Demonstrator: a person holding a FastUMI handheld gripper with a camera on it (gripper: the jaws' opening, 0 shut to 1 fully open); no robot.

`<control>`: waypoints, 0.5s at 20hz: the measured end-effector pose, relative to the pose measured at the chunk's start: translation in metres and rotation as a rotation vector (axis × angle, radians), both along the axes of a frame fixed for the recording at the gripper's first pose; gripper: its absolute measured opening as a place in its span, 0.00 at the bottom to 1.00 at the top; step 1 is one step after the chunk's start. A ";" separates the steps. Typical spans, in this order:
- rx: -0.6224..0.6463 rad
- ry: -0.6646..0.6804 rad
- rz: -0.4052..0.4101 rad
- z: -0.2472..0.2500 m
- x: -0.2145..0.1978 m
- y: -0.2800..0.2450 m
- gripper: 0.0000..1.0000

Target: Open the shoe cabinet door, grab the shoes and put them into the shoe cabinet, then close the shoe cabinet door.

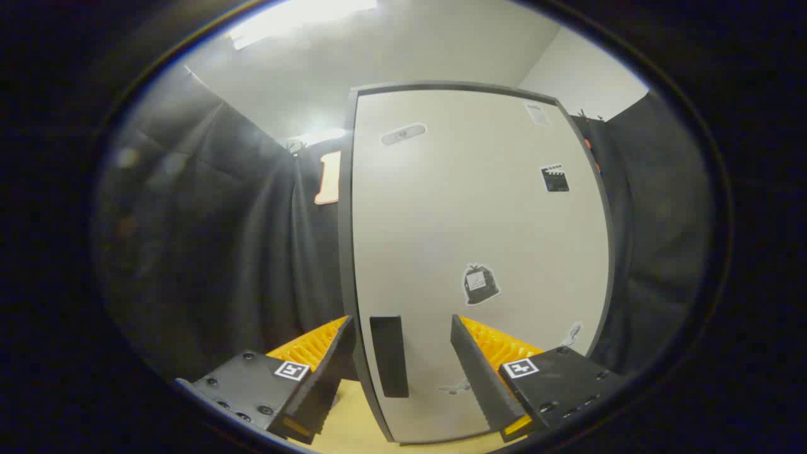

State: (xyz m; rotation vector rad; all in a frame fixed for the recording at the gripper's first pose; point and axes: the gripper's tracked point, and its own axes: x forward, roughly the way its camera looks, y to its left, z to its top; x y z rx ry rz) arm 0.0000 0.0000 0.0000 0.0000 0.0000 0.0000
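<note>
The gripper (400, 343) is held spread before the shut shoe cabinet door (479, 252), whose dark handle (389, 356) is seen between the fingers, nearer the left one. Stickers (480, 284) are stuck across the door; a tabletop (353, 422) lies below.

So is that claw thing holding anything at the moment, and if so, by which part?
Nothing is held. The gripper is open, its fingers spread to either side of the dark handle on the closed cabinet door, not pressing on it.

Fingers (353, 337) spread, apparently straddling cabinet door (479, 221) handle (388, 356).
</note>
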 end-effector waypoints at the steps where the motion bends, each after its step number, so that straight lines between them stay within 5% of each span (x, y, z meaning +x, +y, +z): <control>1: -0.001 0.009 -0.002 -0.005 0.005 0.000 0.95; 10: -0.003 0.046 -0.008 -0.031 0.034 0.008 0.71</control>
